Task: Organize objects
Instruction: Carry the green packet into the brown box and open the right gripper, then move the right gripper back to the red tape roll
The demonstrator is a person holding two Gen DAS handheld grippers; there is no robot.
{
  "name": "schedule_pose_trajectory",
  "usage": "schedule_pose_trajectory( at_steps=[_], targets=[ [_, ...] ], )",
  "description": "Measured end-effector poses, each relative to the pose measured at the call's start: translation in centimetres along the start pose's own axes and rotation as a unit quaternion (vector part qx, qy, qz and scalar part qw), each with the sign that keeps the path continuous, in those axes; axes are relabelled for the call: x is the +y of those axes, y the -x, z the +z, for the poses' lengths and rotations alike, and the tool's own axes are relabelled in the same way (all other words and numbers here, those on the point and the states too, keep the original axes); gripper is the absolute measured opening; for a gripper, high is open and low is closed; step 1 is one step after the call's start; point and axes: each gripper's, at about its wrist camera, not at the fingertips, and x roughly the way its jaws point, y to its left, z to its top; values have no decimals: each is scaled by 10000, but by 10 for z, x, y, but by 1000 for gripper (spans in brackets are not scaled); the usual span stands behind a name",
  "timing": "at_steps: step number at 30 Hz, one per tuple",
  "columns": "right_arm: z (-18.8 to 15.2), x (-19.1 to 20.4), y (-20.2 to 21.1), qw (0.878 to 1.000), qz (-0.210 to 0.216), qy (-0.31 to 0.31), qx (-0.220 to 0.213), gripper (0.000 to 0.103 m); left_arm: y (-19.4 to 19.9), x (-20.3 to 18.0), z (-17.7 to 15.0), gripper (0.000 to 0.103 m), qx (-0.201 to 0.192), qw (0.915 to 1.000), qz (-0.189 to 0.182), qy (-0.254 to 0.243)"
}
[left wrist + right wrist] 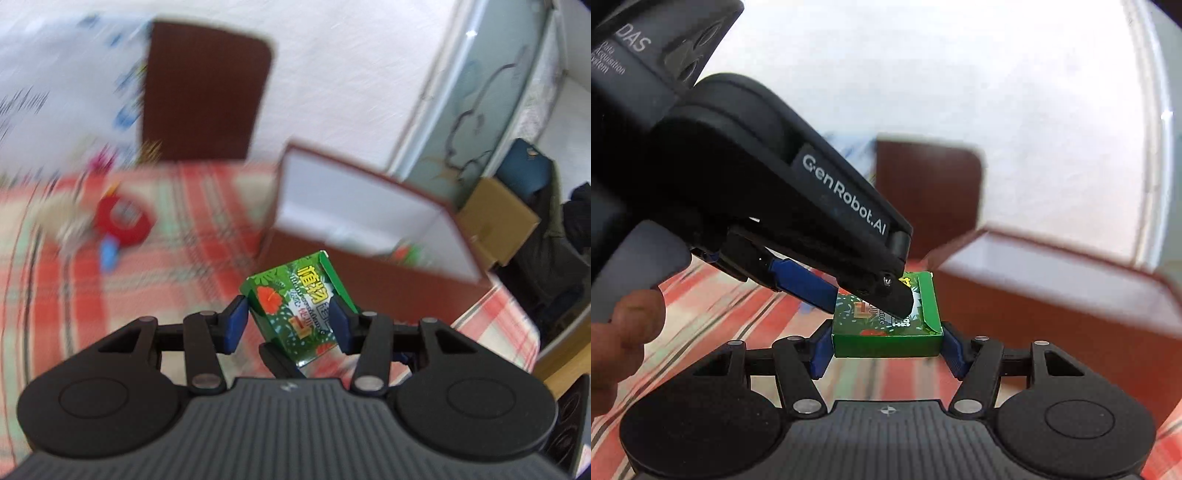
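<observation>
A small green box [295, 295] printed with leaves and a red flower hangs above the checked tablecloth [184, 258], tilted. My left gripper [288, 317] is shut on it, its blue pads against two opposite sides. In the right wrist view the green box [927, 306] also lies flat between the blue pads of my right gripper [886, 349], which is shut on its left and right edges. There the left gripper [864, 295] reaches in from the upper left, with one finger lying over the box's printed face. A hand [624, 332] holds the left gripper.
An open brown box [354, 206] with a white inside stands just beyond the green box, with something green and red in it. A brown panel [207, 92] leans on the wall. A red tape roll [122, 221] lies at the left. A cardboard box [498, 218] sits past the table's right edge.
</observation>
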Motion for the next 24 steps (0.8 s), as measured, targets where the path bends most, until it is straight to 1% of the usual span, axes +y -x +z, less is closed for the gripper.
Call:
schedule_pose_trajectory(
  at_steps=[2,5,7,8,9,11,12,15,16,17,20,22,24],
  targets=[
    [10,-15,-8,9997,-201,-37,-149,58,-8,-13,16,50,-117,9997,-105,-191],
    [21,-38,-25,9987,-422,-177,-205,58,-29,-28,36,50,-153,9989,-184,-405],
    [25,-51,-42,9979,-544,-260,-218,58,-44,-34,46,53,-241,9980,-165,-566],
    [25,-56,-53,9976,-613,-276,-187,59,-54,-37,49,56,-265,9976,-84,-627],
    [25,-60,-67,9975,-659,-255,-71,62,-63,-38,52,63,-268,9973,90,-679],
    [21,-65,-91,9966,-780,-196,187,64,-79,-37,54,63,-237,9952,508,-796],
    [19,-67,-93,9964,-789,-253,155,67,-84,-34,52,63,-177,9946,637,-797],
    [15,-68,-86,9961,-819,-338,3,69,-76,-23,43,63,-169,9958,559,-707],
    [14,-66,-83,9960,-825,-342,-19,70,-72,-21,40,67,-194,9952,605,-745],
    [12,-65,-79,9960,-823,-351,-66,70,-68,-20,36,68,-227,9949,621,-761],
    [9,-58,-65,9954,-873,-340,-177,72,-55,-18,29,70,-270,9959,530,-679],
    [8,-53,-54,9949,-926,-315,-229,73,-48,-20,26,75,-296,9961,504,-655],
    [6,-48,-41,9946,-946,-326,-258,76,-41,-19,21,75,-329,9961,519,-640]
  ],
)
